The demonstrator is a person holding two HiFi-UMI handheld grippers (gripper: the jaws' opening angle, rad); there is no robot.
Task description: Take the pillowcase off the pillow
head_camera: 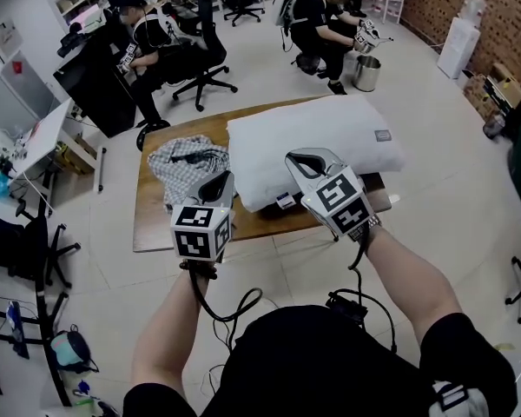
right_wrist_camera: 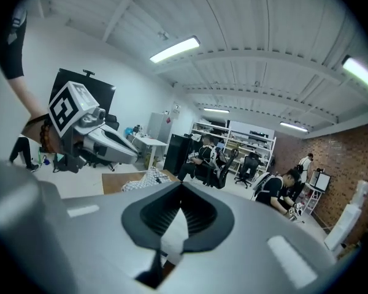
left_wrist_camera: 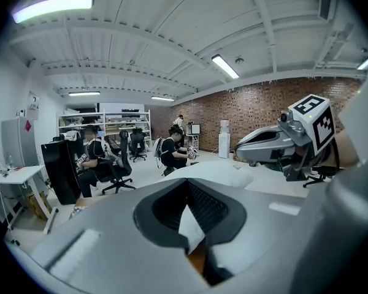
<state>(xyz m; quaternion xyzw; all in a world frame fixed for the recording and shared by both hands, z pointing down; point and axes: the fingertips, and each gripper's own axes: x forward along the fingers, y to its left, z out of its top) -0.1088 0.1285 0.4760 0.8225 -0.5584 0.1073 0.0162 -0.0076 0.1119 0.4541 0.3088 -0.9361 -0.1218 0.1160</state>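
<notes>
A bare white pillow (head_camera: 317, 142) lies across the right half of a low wooden table (head_camera: 161, 224). To its left a grey-and-white checkered pillowcase (head_camera: 189, 165) sits crumpled in a heap, apart from the pillow. My left gripper (head_camera: 217, 181) hovers over the table's front edge just below the pillowcase, shut and holding nothing. My right gripper (head_camera: 300, 159) is over the pillow's near edge, also shut and empty. In the left gripper view the closed jaws (left_wrist_camera: 187, 222) point at the pillow (left_wrist_camera: 214, 171), with the right gripper (left_wrist_camera: 282, 143) beside. The right gripper view shows the pillowcase (right_wrist_camera: 148, 179) beyond its closed jaws.
Two people sit on office chairs behind the table, and one crouches by a metal bucket (head_camera: 366, 72). A white desk (head_camera: 43, 137) stands at left, shelves at the back, a water dispenser (head_camera: 458, 46) by the brick wall. Black cables trail on the floor near me.
</notes>
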